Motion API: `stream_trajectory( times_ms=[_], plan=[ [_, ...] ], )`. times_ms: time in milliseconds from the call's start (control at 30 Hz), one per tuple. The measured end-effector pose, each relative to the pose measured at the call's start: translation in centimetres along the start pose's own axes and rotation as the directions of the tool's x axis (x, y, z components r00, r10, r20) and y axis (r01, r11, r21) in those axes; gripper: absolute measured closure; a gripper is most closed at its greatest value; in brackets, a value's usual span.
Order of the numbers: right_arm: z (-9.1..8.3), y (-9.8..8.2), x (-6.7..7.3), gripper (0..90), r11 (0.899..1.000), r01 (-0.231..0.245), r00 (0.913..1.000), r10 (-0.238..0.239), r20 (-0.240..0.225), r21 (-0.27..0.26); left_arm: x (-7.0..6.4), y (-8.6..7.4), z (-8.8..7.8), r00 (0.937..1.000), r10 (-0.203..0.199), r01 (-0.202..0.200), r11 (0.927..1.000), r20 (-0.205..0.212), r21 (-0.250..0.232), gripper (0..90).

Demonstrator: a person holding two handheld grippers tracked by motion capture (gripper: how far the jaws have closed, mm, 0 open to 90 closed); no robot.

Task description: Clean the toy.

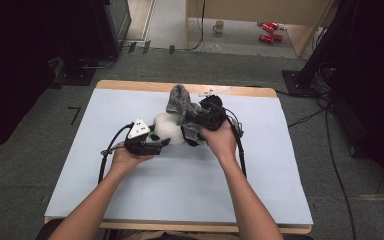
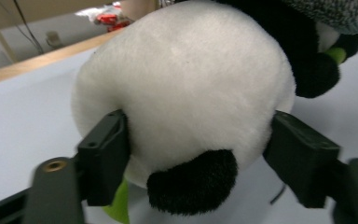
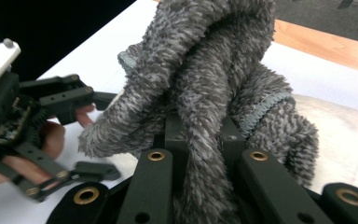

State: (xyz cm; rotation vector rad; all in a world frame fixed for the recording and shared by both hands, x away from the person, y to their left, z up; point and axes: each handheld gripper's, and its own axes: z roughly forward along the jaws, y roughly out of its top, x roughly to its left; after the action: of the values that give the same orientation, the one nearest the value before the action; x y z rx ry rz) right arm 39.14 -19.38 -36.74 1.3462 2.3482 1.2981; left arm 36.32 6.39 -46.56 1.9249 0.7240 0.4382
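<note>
Now | grey fuzzy knitted garment (image 3: 205, 84) clamped in right gripper (image 3: 200, 140) | left gripper (image 2: 198, 140) fingers spread, flanking white-and-black plush panda (image 2: 186, 88) at 9 and 3 o'clock | plush to be steadied before the garment is drawn over.

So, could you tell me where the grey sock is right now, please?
In the high view the grey sock stands up near the table's far edge, pinched in the right claw, just above the plush panda.

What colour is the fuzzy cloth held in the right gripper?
Mottled grey fuzzy cloth, shown best in the right gripper view.
</note>
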Motion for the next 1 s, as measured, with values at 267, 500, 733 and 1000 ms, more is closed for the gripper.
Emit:
stream_trajectory(
  times_ms=[267, 500, 733, 1000],
  plan=[
    [-0.6, 1.0, 3.2, 80.2, 0.999, 0.033, 0.995, -0.036, -0.093, -0.034, 0.0, 0.6, -0.6, 0.9965, -0.082, 0.082, 0.9963, 0.012, 0.025, 59.7],
    [0.1, 0.9, 5.5, 80.3, 0.998, 0.056, 0.989, -0.057, -0.137, -0.007, 0.5, 2.9, -2.6, 0.9602, -0.248, 0.243, 0.9684, 0.128, 0.057, 64.3],
    [2.3, -0.8, 4.9, 80.2, 0.996, 0.069, 0.9933, -0.063, -0.097, 0.06, 0.5, 2.4, -1.9, 0.9498, -0.284, 0.267, 0.9539, 0.13, 0.138, 64.0],
    [0.6, -1.2, 2.3, 80.4, 0.996, 0.044, 0.9985, -0.041, -0.036, 0.079, 0.3, 2.4, -1.9, 0.9578, -0.258, 0.242, 0.9617, 0.126, 0.129, 63.6]
  ],
)
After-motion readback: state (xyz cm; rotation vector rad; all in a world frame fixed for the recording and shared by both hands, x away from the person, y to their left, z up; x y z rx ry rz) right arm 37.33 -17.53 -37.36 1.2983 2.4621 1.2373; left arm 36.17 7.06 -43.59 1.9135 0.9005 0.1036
